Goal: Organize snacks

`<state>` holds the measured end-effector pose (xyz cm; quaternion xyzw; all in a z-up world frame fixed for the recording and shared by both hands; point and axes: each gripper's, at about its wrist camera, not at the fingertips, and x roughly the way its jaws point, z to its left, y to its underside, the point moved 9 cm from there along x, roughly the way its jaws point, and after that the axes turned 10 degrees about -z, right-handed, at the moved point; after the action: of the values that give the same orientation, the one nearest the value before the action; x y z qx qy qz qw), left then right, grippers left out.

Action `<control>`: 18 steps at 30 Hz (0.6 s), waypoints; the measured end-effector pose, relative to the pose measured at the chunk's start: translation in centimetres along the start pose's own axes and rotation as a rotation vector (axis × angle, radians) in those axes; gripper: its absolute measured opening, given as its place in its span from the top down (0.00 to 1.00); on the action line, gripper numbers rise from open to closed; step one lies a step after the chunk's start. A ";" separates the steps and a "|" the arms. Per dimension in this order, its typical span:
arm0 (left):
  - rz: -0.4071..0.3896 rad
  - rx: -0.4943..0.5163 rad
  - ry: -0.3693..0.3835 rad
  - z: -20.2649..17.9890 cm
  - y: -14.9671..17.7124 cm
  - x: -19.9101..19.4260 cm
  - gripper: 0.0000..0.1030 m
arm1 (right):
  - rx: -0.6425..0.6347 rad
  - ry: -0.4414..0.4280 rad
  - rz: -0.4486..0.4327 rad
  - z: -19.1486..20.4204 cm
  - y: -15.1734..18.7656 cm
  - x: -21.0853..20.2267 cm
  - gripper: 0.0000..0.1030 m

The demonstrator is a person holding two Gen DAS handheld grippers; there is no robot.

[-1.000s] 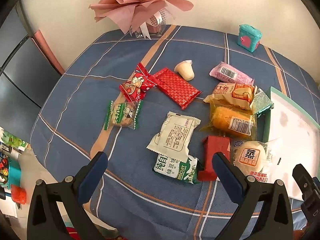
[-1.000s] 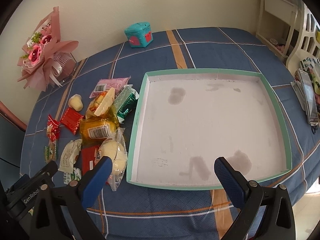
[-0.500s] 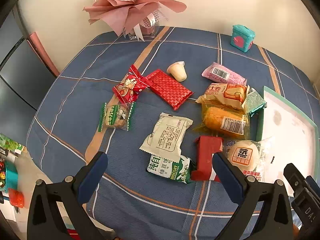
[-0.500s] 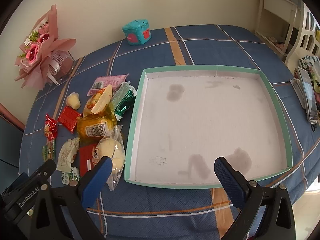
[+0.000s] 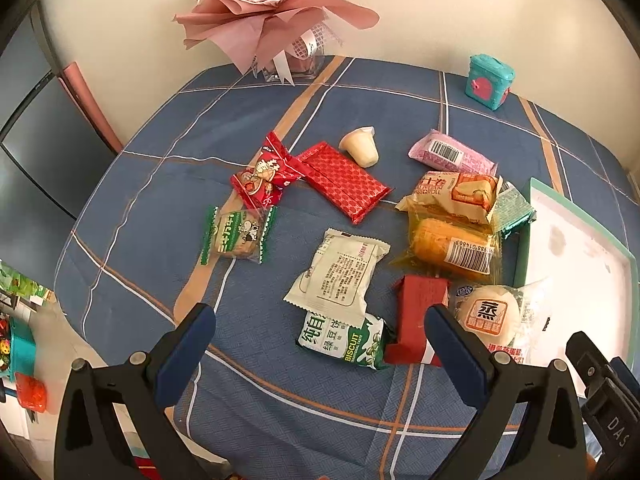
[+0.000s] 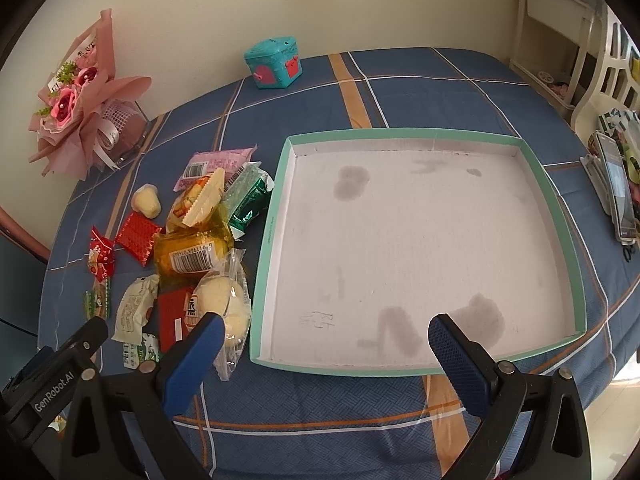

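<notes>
Snacks all sit in a pile just left of the tray (image 6: 270,236), none inside yet. Left gripper (image 5: 320,342) and right gripper (image 6: 326,342) both hang spread, empty. I'd grab the bun pack (image 5: 494,314) first; it probably touches the tray wall.

Pink rose bouquet (image 5: 276,4) in clear vase at far edge of blue plaid tabletop (image 5: 168,184). Teal money box (image 5: 489,81) right of bouquet. Phone (image 6: 616,188) far right.
</notes>
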<state>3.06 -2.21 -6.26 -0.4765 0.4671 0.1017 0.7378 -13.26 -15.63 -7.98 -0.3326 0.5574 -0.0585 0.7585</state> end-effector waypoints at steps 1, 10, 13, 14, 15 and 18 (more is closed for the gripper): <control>0.000 -0.002 0.001 0.0 0.0 0.0 0.00 | 0.000 -0.001 0.001 0.0 0.0 0.0 0.00; -0.004 0.004 0.011 -0.3 0.0 -0.1 0.00 | -0.003 -0.005 0.002 0.1 0.1 0.0 0.00; -0.010 0.002 0.013 -0.4 -0.1 -0.2 0.00 | -0.003 -0.010 0.004 0.3 0.1 0.1 0.00; -0.010 -0.001 0.015 -0.4 -0.1 -0.2 0.00 | -0.007 -0.012 0.005 0.3 0.2 0.1 0.00; -0.010 -0.007 0.016 -0.4 -0.1 -0.2 0.00 | -0.011 -0.012 0.007 0.4 0.2 0.1 0.00; -0.015 -0.018 0.025 -0.4 -0.2 -0.2 0.00 | -0.031 -0.012 0.010 0.6 0.2 0.2 0.00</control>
<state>2.85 -2.56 -5.97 -0.4880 0.4716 0.0945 0.7284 -12.71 -15.26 -8.14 -0.3417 0.5554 -0.0441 0.7569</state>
